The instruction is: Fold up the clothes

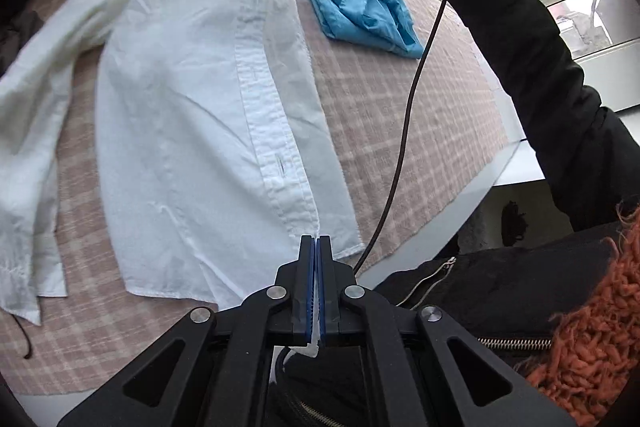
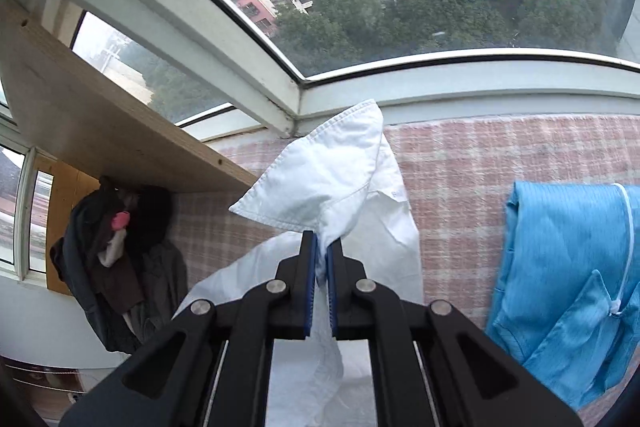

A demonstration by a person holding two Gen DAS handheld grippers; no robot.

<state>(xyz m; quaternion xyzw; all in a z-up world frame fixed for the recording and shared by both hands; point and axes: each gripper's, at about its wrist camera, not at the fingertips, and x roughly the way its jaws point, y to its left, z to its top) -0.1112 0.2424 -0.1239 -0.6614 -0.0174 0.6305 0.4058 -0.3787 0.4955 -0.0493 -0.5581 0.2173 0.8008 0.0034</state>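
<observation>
The left claw (image 1: pixel 319 247) is pinching the hem corner of a white shirt (image 1: pixel 180 115); the right claw (image 2: pixel 322 251) is gripping it near the collar (image 2: pixel 320 171), lifting one front panel off the checked bench (image 1: pixel 400 107). The shirt looks light, thin and floppy, so hems and seams are probably the firmest holds. A folded blue garment (image 1: pixel 360 11) is lying well apart.

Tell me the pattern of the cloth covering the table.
Pink and cream checks on the tablecloth, clearest in the left wrist view.
</observation>
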